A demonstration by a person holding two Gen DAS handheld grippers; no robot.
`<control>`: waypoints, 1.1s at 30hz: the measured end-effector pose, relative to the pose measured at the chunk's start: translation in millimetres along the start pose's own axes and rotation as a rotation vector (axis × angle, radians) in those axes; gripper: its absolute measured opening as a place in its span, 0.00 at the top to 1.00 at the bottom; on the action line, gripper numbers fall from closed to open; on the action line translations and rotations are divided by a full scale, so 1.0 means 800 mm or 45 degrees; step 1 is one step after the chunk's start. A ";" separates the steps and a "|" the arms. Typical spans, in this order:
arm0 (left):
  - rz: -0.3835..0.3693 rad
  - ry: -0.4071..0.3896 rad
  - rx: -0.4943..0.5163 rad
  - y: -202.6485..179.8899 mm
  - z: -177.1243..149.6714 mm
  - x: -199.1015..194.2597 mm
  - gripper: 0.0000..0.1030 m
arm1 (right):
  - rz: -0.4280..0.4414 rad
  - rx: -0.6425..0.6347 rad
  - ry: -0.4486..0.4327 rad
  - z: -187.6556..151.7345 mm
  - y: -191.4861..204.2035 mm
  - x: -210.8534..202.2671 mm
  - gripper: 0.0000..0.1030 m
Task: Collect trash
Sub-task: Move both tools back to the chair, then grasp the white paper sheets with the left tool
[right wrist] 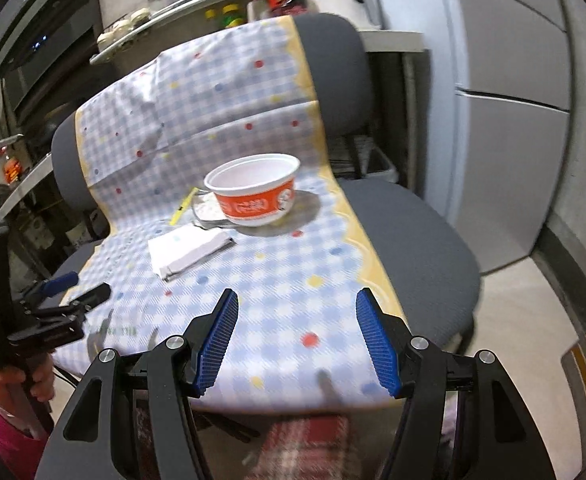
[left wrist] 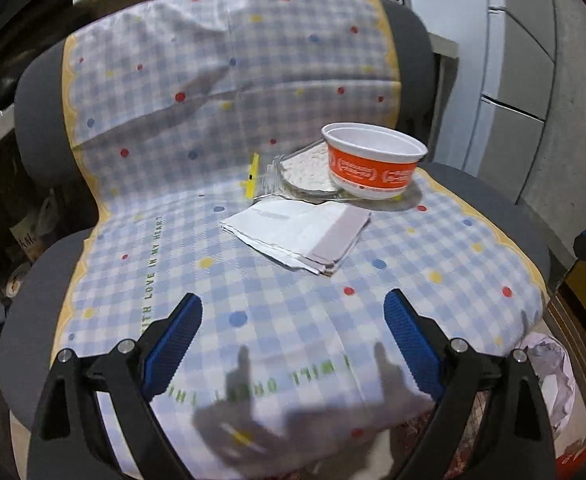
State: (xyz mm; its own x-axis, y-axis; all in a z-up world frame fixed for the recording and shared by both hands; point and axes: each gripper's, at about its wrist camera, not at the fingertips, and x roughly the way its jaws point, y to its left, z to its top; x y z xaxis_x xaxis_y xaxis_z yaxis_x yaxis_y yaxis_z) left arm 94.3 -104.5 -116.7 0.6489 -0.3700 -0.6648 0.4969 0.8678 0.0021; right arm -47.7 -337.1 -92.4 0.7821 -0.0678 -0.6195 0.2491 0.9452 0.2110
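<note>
An empty orange and white paper bowl (left wrist: 375,160) (right wrist: 257,192) stands on the seat of a chair draped in a checked cloth (left wrist: 253,292). Its base rests partly on a clear plastic packet (left wrist: 305,172) (right wrist: 209,210), and a yellow strip (left wrist: 253,174) (right wrist: 183,206) lies to the packet's left. In front of them lies a folded white paper (left wrist: 297,236) (right wrist: 189,254). My left gripper (left wrist: 293,304) (right wrist: 91,285) hovers open over the seat's front, short of the paper. My right gripper (right wrist: 297,300) is open too, above the cloth's front right part, with nothing between its fingers.
The chair's grey seat (right wrist: 425,240) shows bare to the right of the cloth. Grey cabinet doors (right wrist: 513,120) stand to the right and cluttered shelves (right wrist: 197,0) behind. Crumpled paper (left wrist: 549,380) sits low beside the chair. A person's hand (right wrist: 33,384) holds the left gripper.
</note>
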 end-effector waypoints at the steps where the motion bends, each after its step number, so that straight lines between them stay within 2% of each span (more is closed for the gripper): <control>1: -0.010 0.002 -0.008 0.002 0.004 0.007 0.13 | 0.006 -0.006 0.005 0.008 0.003 0.009 0.39; 4: -0.039 0.025 -0.023 0.003 0.024 0.039 0.14 | 0.025 -0.008 0.015 0.025 0.009 0.034 0.39; 9: -0.064 0.115 0.013 -0.004 0.052 0.105 0.26 | 0.051 -0.002 0.042 0.048 0.014 0.073 0.39; 14: -0.069 0.270 0.080 -0.006 0.060 0.172 0.26 | 0.056 0.011 0.070 0.056 0.011 0.099 0.39; 17: -0.123 0.276 0.069 -0.005 0.056 0.182 0.26 | 0.054 0.004 0.087 0.055 0.010 0.107 0.39; 18: -0.130 0.271 0.063 -0.006 0.055 0.181 0.28 | 0.050 0.002 0.094 0.054 0.010 0.110 0.39; 21: -0.163 0.255 0.073 -0.011 0.052 0.173 0.45 | 0.049 0.013 0.114 0.049 0.009 0.114 0.39; 23: -0.141 0.226 0.093 -0.016 0.051 0.160 0.71 | 0.055 0.017 0.119 0.045 0.009 0.112 0.39; 24: -0.134 0.217 0.091 -0.017 0.051 0.154 0.97 | 0.059 0.016 0.120 0.044 0.011 0.111 0.39; 27: -0.165 0.187 0.020 -0.004 0.045 0.123 0.99 | 0.066 -0.006 0.113 0.041 0.018 0.102 0.39; 33: -0.114 -0.047 -0.088 0.026 0.057 0.024 0.99 | 0.054 -0.014 0.074 0.055 0.022 0.102 0.39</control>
State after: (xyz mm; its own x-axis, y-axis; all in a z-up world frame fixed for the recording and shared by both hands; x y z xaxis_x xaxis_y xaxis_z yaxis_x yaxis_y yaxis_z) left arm 143.4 -108.9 -95.4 0.6251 -0.4581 -0.6319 0.5140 0.8509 -0.1085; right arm 45.9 -339.8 -105.9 0.7572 -0.0090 -0.6531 0.2099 0.9502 0.2303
